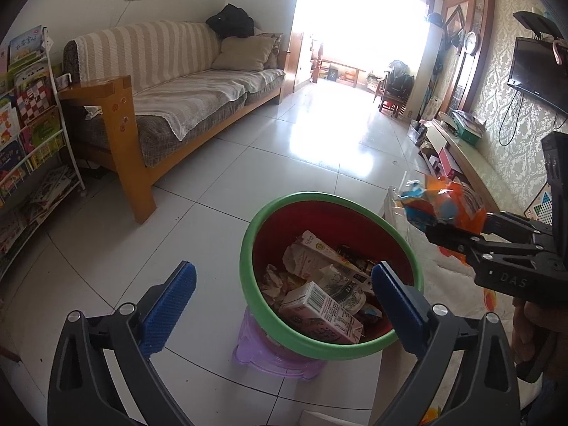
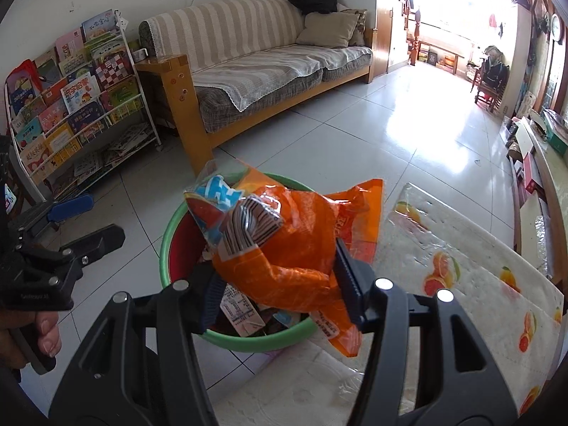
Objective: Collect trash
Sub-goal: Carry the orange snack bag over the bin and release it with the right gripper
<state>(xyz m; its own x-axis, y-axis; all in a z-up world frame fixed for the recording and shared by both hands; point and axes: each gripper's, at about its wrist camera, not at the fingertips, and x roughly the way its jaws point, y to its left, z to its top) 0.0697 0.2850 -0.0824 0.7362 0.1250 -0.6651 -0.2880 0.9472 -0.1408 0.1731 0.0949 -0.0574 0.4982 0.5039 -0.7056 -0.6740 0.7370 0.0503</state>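
— Wrapper (image 2: 301,248), orange and crumpled, sits clamped between the jaws of our right gripper (image 2: 280,296), hanging over the near rim of the bin (image 2: 167,245) and not yet let go. Are we close to done?

— Partly, we judge. The bin, green-rimmed and red inside, already holds milk cartons (image 1: 321,310) and crumpled paper, so several pieces look collected. It stands on a small purple stool (image 1: 248,346) just beside the counter (image 2: 479,284) with the fruit-print cover.

— And our left gripper (image 1: 284,301)?

— Jaws wide apart, holding nothing, hovering above the bin. What remains for us is dropping this wrapper in; we see no other loose trash on the visible part of the counter
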